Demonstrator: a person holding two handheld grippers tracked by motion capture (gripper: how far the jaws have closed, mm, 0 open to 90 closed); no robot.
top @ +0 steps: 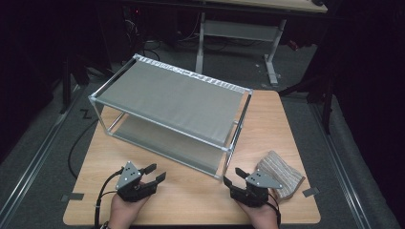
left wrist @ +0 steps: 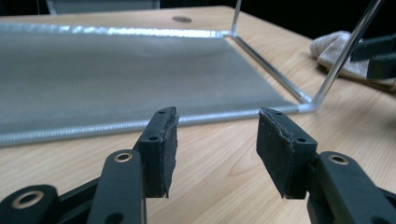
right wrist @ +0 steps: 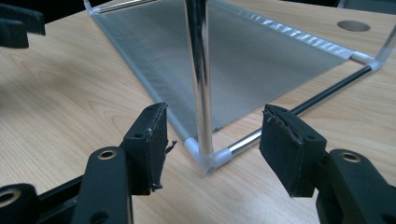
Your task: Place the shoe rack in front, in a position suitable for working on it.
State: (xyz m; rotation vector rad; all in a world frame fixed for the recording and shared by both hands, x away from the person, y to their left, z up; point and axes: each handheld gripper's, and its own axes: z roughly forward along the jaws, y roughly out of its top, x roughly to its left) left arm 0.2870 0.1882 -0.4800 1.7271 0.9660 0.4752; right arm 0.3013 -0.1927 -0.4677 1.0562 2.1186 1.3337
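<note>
Rack work was what I had in hand: my right tongs point(right wrist: 212, 133) stood spread with nothing pinched, and between them, a little beyond the pads, rose the near upright post point(right wrist: 200, 70) of the rack and its white corner joint point(right wrist: 205, 156). My left tongs point(left wrist: 217, 144) were spread as well and empty, pointing at the long front edge of the lower shelf point(left wrist: 116, 84), with bare table point(left wrist: 224, 158) under the pads.

From above, both tongs hung over the near edge of the table point(top: 191, 200), the left tongs point(top: 154, 172) well short of the rack point(top: 172, 98), the right tongs point(top: 234, 175) just beside its near right corner. The two-tier rack stood slantwise in the middle of the table, both grey fabric shelves bare. A folded cloth point(top: 282, 174) lay to the right of my right hand, near the table's edge.

I judged this an approach step: neither pair had yet taken hold. The next move called for easing the right tongs forward until the post sat squarely between the pads, then closing, without nudging the light frame askew.
</note>
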